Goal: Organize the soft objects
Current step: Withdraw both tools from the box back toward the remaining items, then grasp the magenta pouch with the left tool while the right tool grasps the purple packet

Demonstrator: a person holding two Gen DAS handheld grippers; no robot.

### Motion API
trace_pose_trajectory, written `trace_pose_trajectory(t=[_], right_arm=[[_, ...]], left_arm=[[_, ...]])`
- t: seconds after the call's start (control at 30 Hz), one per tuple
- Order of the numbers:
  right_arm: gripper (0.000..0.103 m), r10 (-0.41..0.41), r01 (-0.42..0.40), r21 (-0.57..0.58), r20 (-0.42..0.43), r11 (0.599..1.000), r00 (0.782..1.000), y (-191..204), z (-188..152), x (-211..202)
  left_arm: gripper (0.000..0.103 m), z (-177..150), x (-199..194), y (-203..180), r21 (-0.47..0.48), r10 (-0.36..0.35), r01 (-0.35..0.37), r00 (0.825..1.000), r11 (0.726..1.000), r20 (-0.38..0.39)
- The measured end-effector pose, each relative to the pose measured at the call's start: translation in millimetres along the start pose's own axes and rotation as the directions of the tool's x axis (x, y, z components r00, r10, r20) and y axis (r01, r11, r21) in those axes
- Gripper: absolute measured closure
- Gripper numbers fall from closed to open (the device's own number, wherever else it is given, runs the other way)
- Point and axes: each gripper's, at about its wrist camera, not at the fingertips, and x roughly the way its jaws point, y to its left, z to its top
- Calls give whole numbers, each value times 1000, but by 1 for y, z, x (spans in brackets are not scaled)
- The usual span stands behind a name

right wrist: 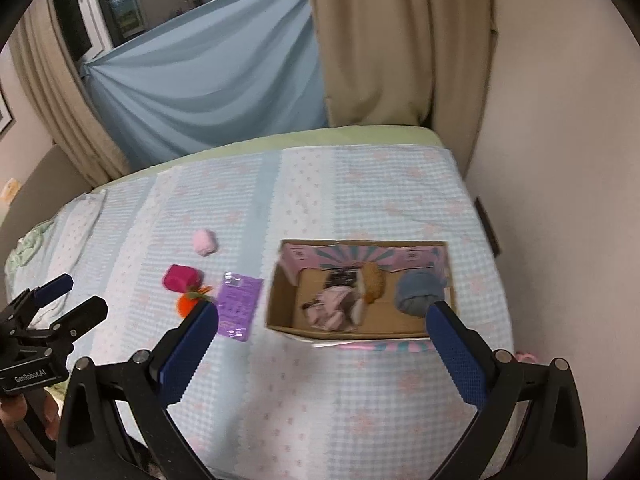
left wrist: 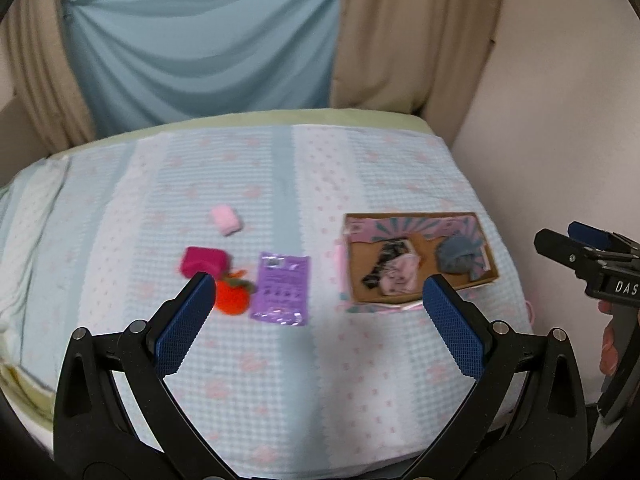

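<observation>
Both grippers hover empty, jaws spread wide, over the bed.

Only the right wrist view shows a tan plush point(right wrist: 374, 282) in the cardboard box point(right wrist: 280, 300), beside the blue-grey roll point(right wrist: 418, 292). A magenta roll point(left wrist: 202, 261), pink roll point(left wrist: 226, 219), orange plush point(left wrist: 232, 295) and purple packet point(left wrist: 282, 289) lie left on the checked blanket point(left wrist: 320, 380), curtains behind.

Your left gripper point(left wrist: 316, 288) has a black plastic frame with round silver screws and blue textured pads point(left wrist: 186, 322). Your right gripper point(right wrist: 322, 322) has the same build. White letters "GenRobot.AI" are printed on the left one and "DAS" on the right.
</observation>
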Motion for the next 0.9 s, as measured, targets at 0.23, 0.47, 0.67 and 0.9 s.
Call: trace_pose_trajectory(t=[0.23,0.47,0.67,0.9], right_arm=[[0,47,-48,-11,-21,999,999,41,-7,17],[0,44,-45,-14,-48,999,998,94,-10,36],[0,50,-47,33,-87,998,995,144,-7,71],[0,22,-11,80,-135,997,991,186,-5,123]], left_arm=[[0,-11,-3,61,-54,3,-3,1000,999,-12],[0,-4,13,122,-31,-29,28,999,999,-33],[0,5,47,178,29,-51,54,995,998,-84],[0,19,114,227,144,-73,96,984,985,-161]])
